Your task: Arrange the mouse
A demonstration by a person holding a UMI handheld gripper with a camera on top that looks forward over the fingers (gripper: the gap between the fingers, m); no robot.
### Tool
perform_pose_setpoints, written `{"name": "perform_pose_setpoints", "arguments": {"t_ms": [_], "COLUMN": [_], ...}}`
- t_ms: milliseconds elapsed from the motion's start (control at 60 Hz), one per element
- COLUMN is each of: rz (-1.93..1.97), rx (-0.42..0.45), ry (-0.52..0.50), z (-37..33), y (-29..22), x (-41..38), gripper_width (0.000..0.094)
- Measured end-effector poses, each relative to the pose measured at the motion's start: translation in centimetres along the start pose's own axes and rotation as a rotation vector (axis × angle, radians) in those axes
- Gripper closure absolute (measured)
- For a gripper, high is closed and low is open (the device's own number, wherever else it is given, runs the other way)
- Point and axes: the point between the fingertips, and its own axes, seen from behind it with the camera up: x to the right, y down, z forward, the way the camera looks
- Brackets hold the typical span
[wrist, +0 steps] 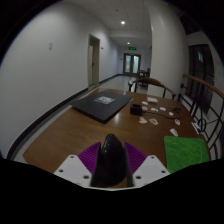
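A black computer mouse (110,160) stands nose-up between my fingers, held above the wooden table (70,130). My gripper (111,165) is shut on it, with the purple pads (92,157) pressing on both its sides. A dark mouse mat (103,104) lies farther ahead on the table, beyond the fingers and a little to the left.
A green cloth (187,150) lies on the table to the right of the fingers. Several small white and dark items (152,108) are scattered on the far right of the table. Chairs (200,110) stand along the right side. A corridor with doors (131,63) runs beyond.
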Motion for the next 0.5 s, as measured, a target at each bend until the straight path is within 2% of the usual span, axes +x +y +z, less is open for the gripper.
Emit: {"name": "perform_pose_setpoints", "arguments": {"t_ms": [100,267,350,500], "rz": [-0.024,-0.036,-0.074,-0.086], "rx": [0.037,0.052,0.148,0.343], "ry": [0.008,-0.088,-0.084,0.062], "z": [0.1,-1.4,-4.4,-11.3], "y": [-0.5,-0.9,-4.3,-12.4], "x": [0.3,-0.8,0.4,9.3], "gripper_width": [0.0679,0.0742,0.0750,0.0751]}}
